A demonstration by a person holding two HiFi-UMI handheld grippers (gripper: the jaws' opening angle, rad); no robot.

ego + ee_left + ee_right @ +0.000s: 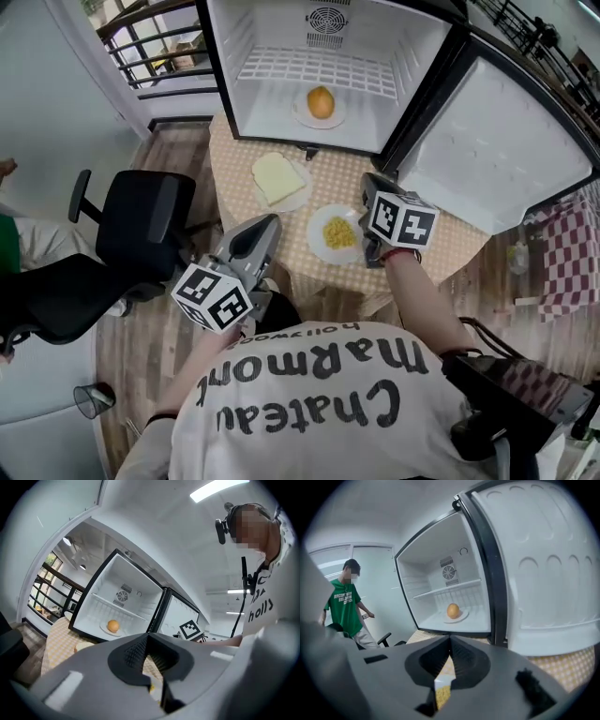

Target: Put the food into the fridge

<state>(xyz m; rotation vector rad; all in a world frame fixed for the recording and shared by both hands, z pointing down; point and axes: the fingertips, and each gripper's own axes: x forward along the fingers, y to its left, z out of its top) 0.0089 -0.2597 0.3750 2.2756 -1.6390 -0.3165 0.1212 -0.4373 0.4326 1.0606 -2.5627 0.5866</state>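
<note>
The small fridge (281,70) stands open on the table, and an orange (321,101) sits on a white plate (302,117) inside it. In front of it on the checked tablecloth (441,248) lie a slice of bread (277,177) on a plate and a white plate (319,246) of yellow corn (339,232). My right gripper (367,180) hovers just right of the corn plate, jaws shut with nothing pinched at the tips; corn (443,695) shows through the gap beneath them. My left gripper (273,221) hangs near the table's front left, also shut and empty.
The fridge door (487,159) swings open to the right, close beside my right gripper. A black office chair (131,234) stands left of the table. A person in a green shirt (344,604) stands further left. A checked cloth (567,253) hangs at the right.
</note>
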